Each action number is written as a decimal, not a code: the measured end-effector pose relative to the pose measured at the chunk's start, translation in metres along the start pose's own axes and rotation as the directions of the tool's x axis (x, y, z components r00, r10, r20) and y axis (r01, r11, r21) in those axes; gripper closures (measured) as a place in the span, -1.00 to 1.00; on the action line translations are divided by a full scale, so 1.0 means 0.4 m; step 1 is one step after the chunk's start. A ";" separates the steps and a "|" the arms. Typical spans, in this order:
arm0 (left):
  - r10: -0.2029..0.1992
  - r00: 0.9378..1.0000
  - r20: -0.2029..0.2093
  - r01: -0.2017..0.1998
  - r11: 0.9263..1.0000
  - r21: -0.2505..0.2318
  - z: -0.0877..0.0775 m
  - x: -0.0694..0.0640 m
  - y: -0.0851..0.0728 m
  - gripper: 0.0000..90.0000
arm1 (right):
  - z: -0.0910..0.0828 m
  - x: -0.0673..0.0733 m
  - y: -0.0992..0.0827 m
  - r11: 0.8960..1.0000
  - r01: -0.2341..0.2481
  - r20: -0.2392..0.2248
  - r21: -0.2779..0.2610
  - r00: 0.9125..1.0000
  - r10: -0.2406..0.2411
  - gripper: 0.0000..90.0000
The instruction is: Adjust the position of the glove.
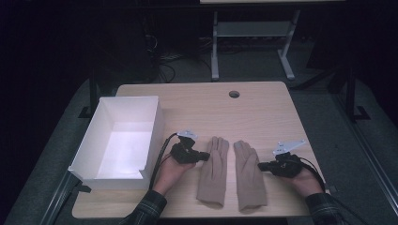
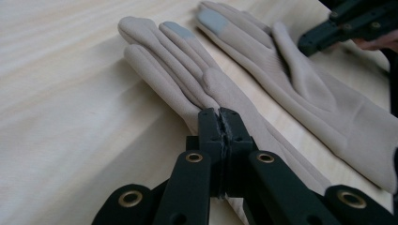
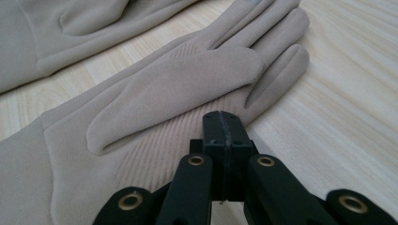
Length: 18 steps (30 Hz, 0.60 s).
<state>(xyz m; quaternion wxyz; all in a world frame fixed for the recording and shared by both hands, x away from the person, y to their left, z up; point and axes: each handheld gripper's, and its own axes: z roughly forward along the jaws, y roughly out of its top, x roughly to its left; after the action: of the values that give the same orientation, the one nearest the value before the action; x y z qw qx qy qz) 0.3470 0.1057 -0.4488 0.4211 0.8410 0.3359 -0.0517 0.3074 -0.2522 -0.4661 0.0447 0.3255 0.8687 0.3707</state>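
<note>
Light wood counter (image 1: pixel 263 101), round hole (image 1: pixel 234 94) near far edge, dark room behind. White box (image 1: pixel 123 136) left. 2 beige gloves (image 1: pixel 213 171) flat. Left tool (image 1: pixel 205 155), right tool (image 1: pixel 261 166): both clenched, empty.

Lab or office-type workroom, dim. Light wood desk (image 1: pixel 263 105) at centre frame with a cable grommet hole (image 1: pixel 234 94). Grey carpet floor (image 1: pixel 328 122). Metal table legs (image 1: pixel 215 47) and tangled cables (image 1: pixel 164 58) across the top of the frame.
</note>
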 end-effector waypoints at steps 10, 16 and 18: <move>0.009 1.000 0.005 -0.009 1.000 -0.014 0.005 -0.010 0.007 0.97 | 0.011 0.022 0.009 1.000 0.019 -0.034 0.005 0.999 -0.019 1.00; 0.000 0.999 0.041 0.001 1.000 -0.025 -0.002 -0.012 0.012 0.97 | 0.024 0.040 0.018 0.999 0.036 -0.050 0.004 0.998 -0.036 1.00; -0.001 0.999 0.052 0.002 1.000 -0.030 -0.003 -0.016 0.014 0.97 | 0.030 0.044 0.021 0.999 0.048 -0.055 0.001 0.997 -0.048 1.00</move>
<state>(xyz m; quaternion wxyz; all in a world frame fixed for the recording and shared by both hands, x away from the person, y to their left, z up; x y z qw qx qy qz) 0.3452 0.1009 -0.4418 0.4420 0.8327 0.3262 -0.0689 0.3019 -0.2301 -0.4661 0.0292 0.2941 0.8776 0.3774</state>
